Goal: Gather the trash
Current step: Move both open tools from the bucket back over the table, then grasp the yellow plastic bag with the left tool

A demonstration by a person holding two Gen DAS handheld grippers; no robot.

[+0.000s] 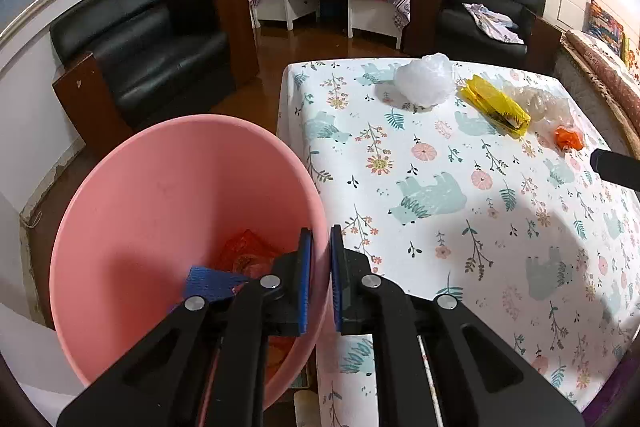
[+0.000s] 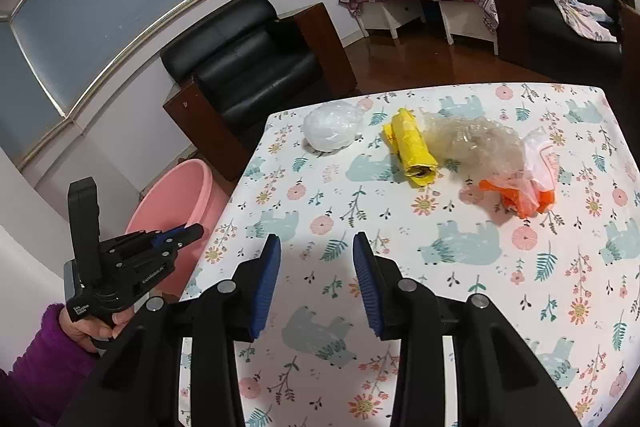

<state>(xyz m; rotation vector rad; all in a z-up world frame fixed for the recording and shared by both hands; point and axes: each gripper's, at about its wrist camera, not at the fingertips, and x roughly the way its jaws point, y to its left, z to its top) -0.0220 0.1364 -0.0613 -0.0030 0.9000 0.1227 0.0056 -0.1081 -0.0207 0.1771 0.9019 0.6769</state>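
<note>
Right wrist view: your right gripper (image 2: 316, 271) hovered over the desk (image 2: 460, 307), fingers apart and empty, short of the yellow wrapper (image 2: 412, 153); you needed to straddle it squarely. Your left gripper (image 1: 320, 275) pinched the pink basin (image 1: 176, 227) rim
</note>
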